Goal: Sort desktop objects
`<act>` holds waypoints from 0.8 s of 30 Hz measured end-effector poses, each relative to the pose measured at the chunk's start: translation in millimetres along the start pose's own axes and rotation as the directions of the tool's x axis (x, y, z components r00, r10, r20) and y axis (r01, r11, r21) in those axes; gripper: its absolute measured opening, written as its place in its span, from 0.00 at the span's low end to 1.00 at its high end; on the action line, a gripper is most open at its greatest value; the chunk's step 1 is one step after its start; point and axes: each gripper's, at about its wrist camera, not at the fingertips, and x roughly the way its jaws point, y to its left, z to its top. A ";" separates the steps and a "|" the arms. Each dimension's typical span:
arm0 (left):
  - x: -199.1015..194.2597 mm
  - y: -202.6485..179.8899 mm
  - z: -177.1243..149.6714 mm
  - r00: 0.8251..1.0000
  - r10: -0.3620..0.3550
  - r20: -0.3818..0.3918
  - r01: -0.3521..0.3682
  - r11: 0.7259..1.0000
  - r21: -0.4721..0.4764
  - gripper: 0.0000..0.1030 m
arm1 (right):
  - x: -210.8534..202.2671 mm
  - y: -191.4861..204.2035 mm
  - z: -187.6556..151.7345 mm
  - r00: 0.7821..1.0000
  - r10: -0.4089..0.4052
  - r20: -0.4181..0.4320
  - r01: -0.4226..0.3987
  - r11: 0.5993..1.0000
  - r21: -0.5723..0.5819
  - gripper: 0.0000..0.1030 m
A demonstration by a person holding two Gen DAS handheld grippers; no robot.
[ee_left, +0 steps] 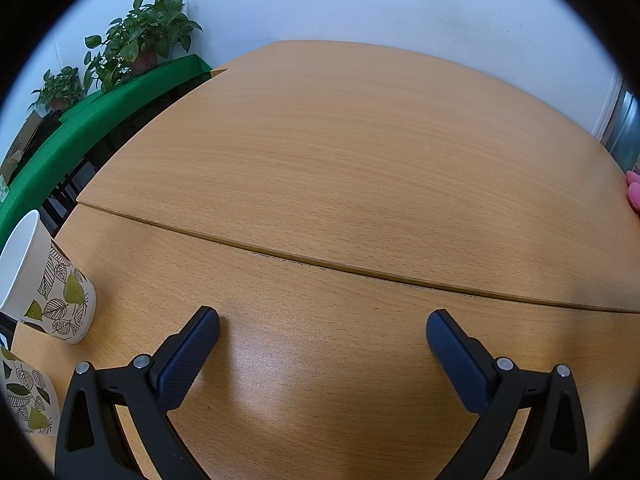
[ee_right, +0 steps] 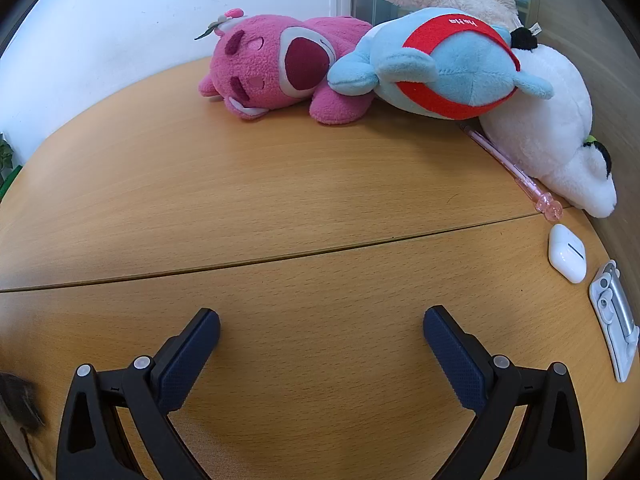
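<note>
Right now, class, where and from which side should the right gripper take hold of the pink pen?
Probably the bare barrel near the charm end of the pink pen, coming from the open left side. The white plush toy crowds its right side, and its far end slips under the blue plush toy.

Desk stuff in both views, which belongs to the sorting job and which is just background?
For sorting: pink plush, blue plush, white plush, pink pen, earbud case, leaf cups.

Background: potted plants, green cloth, white wall.
</note>
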 end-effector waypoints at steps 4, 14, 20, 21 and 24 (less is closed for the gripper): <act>0.0 -0.1 0.1 1.000 0.001 -0.001 -0.001 1.000 0.000 1.00 | -1.0 1.9 -0.9 1.000 -0.001 0.000 0.001 1.000 0.000 1.00; -0.3 -0.3 0.0 1.000 0.001 0.001 -0.001 1.000 -0.001 1.00 | -1.3 0.9 0.3 1.000 0.000 -0.001 0.000 1.000 0.000 1.00; 1.4 1.6 2.9 1.000 0.000 0.001 0.000 1.000 -0.002 1.00 | -1.6 1.6 0.1 1.000 0.000 -0.001 0.000 1.000 0.000 1.00; 1.1 1.4 2.9 1.000 0.000 0.001 0.000 1.000 -0.002 1.00 | -1.6 1.6 0.1 1.000 0.000 -0.001 0.000 1.000 0.000 1.00; 1.8 1.7 3.0 1.000 0.001 0.001 -0.001 1.000 -0.002 1.00 | -1.6 1.6 0.0 1.000 -0.001 -0.001 0.001 1.000 0.001 1.00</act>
